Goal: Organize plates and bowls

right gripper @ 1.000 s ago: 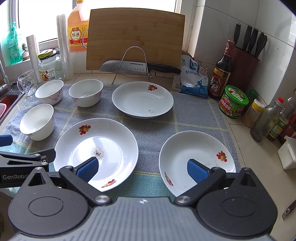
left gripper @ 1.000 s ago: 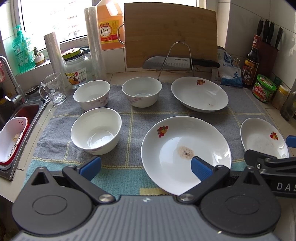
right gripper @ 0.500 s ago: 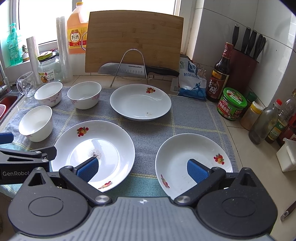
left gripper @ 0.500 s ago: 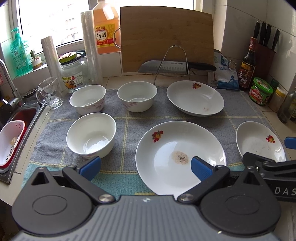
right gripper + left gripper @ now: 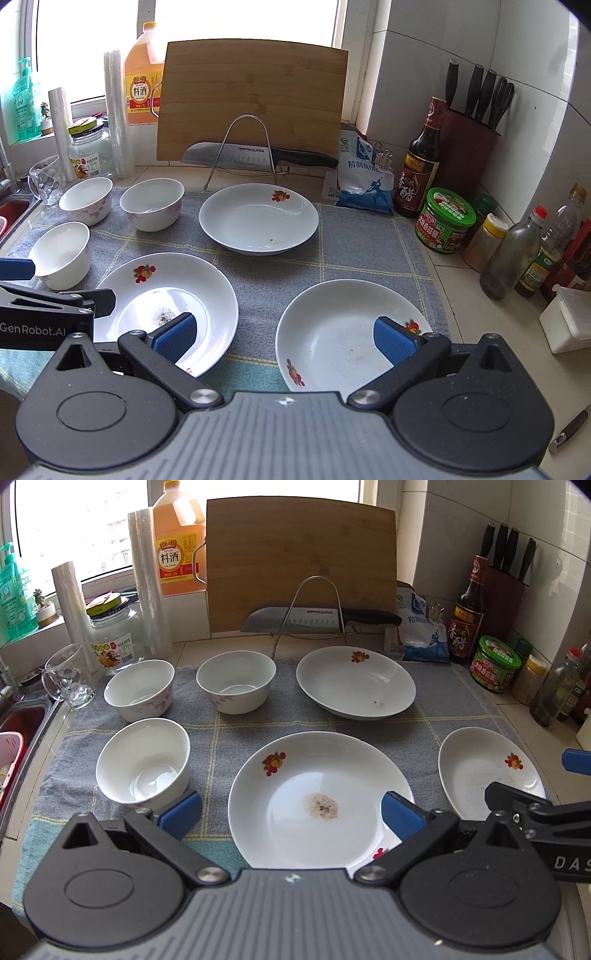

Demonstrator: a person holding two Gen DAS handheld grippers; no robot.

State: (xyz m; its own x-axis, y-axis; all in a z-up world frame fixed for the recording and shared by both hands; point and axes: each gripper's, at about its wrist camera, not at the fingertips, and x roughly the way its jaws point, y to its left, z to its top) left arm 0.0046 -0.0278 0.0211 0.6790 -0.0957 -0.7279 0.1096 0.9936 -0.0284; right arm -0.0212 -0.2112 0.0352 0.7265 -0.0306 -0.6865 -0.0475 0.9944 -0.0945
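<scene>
Three white bowls stand at the left of the grey cloth: a near bowl (image 5: pixel 144 762), a far-left bowl (image 5: pixel 139 688) and a middle bowl (image 5: pixel 236 681). Three white flower-print plates lie to the right: a near plate (image 5: pixel 317 797) with a speck stain, a far plate (image 5: pixel 356 681) and a right plate (image 5: pixel 484 771). My left gripper (image 5: pixel 290 812) is open and empty above the near plate's front. My right gripper (image 5: pixel 284 338) is open and empty, between the near plate (image 5: pixel 166 299) and the right plate (image 5: pixel 347 332).
A cutting board (image 5: pixel 301 561), a knife on a wire rack (image 5: pixel 314 618) and bottles line the back wall. Sauce jars and bottles (image 5: pixel 445 219) stand at the right. A glass mug (image 5: pixel 68 675) and a sink (image 5: pixel 18 734) are at the left.
Both grippers have drawn back and risen a little, so the dishes sit slightly farther off. Both stay open and empty. No dish has moved.
</scene>
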